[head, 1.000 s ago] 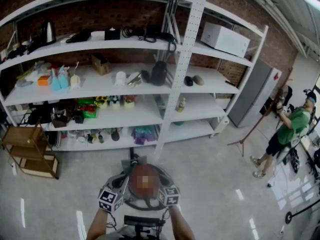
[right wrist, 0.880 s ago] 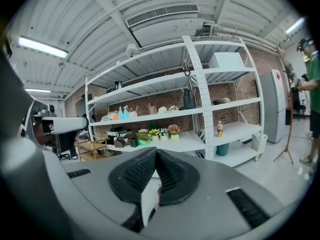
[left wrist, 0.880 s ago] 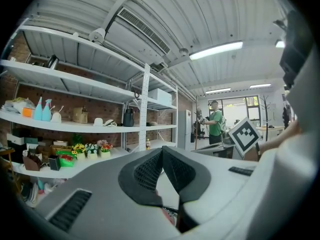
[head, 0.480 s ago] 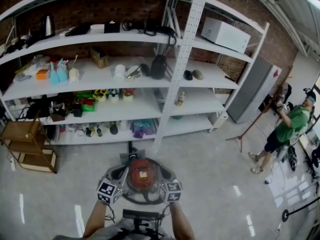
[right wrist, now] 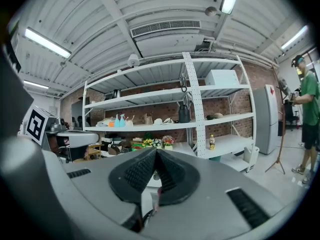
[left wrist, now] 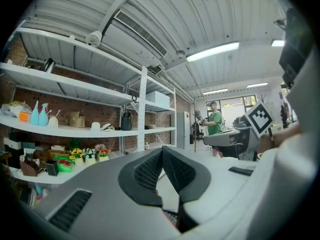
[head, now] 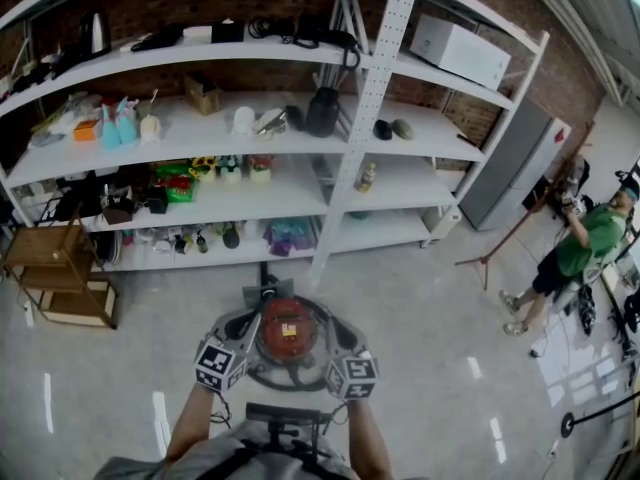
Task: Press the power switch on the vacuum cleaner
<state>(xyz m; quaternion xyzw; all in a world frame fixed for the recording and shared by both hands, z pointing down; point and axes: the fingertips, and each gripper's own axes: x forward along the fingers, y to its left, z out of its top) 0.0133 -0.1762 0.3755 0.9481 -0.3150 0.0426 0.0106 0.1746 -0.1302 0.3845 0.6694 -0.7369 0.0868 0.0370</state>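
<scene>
- Left tool [left wrist: 161,151]: jaws pressed together, tips meeting, nothing between them.
- Right tool [right wrist: 155,153]: the same, closed and empty.
- Both gripper views look out level at the shelves, not down, so neither tool is aimed at the target yet.
- In the head view the two tools sit low in front of the person, over the near left and near right edge of the vacuum cleaner [head: 285,330].
- Vacuum cleaner: a red domed canister inside a grey ring. It stands on the floor [head: 430,353] between the person and the shelving [head: 372,118]. There is a pale label on the dome and a dark fitting on the far side.
- The power switch itself is too small to pick out.
- Handling (judgement):
  - The hard plastic shell is rigid and fairly heavy, so it should not give under a push.
  - The dome looks smooth, so a tip could skid off it.
  - If the canister sits on castors, a slanted push may roll it.
  - It needs no grasp. A closed tool tip pressed straight down on the switch suits best, with the other tool free to steady the ring.
- Beyond: the shelving carries bottles, flower pots and boxes. A person in green [head: 588,243] stands well apart at the right.
</scene>
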